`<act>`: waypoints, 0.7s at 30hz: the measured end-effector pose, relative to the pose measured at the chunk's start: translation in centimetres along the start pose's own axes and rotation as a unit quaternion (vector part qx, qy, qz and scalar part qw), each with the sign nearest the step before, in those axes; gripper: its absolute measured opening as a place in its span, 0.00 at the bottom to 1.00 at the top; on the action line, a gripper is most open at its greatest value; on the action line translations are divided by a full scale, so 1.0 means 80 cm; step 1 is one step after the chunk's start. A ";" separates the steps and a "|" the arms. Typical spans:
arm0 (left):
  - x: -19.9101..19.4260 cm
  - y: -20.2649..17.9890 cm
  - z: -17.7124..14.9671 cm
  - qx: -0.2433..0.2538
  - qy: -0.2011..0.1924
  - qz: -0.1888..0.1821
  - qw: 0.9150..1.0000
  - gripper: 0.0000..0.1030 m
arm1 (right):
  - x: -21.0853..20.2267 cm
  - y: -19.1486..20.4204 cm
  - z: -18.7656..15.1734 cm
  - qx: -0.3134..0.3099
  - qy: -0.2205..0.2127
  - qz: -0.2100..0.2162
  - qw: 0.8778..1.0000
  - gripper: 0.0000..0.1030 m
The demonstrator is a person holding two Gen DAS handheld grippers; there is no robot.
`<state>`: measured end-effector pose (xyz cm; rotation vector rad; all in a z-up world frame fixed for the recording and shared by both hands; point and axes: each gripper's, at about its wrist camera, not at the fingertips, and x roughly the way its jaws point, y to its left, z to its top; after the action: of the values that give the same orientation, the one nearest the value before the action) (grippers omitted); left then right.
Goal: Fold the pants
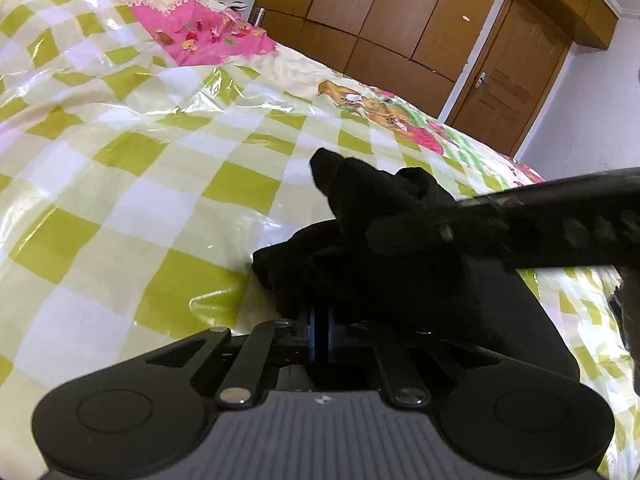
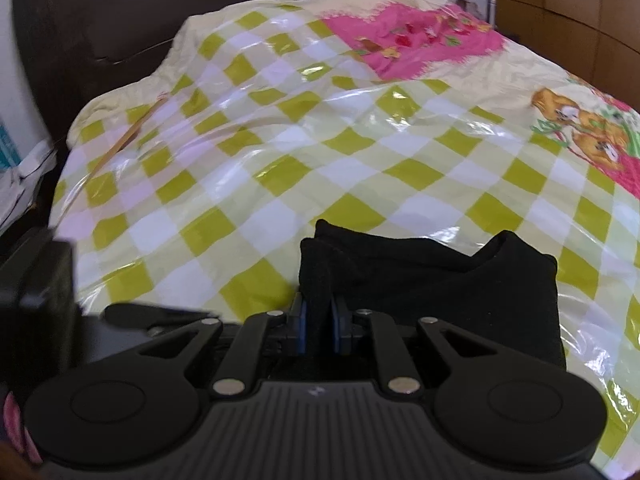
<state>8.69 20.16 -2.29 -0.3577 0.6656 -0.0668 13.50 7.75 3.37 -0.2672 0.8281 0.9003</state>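
The black pants [image 2: 432, 284] lie bunched on the green-and-white checked plastic sheet [image 2: 280, 160] that covers the bed. My right gripper [image 2: 318, 330] is shut on a fold of the black cloth, which stands up between its blue pads [image 2: 301, 332]. In the left wrist view my left gripper [image 1: 320, 334] is shut on the pants [image 1: 360, 272] too, with crumpled cloth rising just ahead of it. The other gripper's black body [image 1: 540, 220] crosses from the right, over the same bunch of cloth.
A pink flowered cloth [image 1: 208, 36] lies at the head of the bed. A cartoon print [image 2: 592, 132] shows on the bedcover at the right. Brown wardrobes [image 1: 380, 12] and a door [image 1: 508, 76] stand beyond the bed; a dark headboard [image 2: 100, 32] is at the left.
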 end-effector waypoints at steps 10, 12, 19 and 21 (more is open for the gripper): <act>-0.027 0.026 -0.013 -0.059 0.001 0.006 0.998 0.18 | 0.042 -0.004 -0.006 0.024 0.007 0.001 1.000 0.17; -0.057 0.029 -0.014 -0.070 -0.020 0.015 0.997 0.19 | 0.038 -0.007 -0.005 0.038 0.004 0.010 0.999 0.23; -0.105 -0.047 0.001 0.005 -0.073 -0.049 0.996 0.24 | 0.004 -0.051 0.009 0.119 -0.037 0.078 0.989 0.29; -0.089 -0.067 0.001 0.029 -0.063 -0.065 0.995 0.25 | -0.011 -0.068 0.017 0.122 -0.064 0.086 0.987 0.29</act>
<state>3.41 16.44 3.85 -0.3458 0.5144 -0.1851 18.12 4.60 4.26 0.0766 0.8422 0.9548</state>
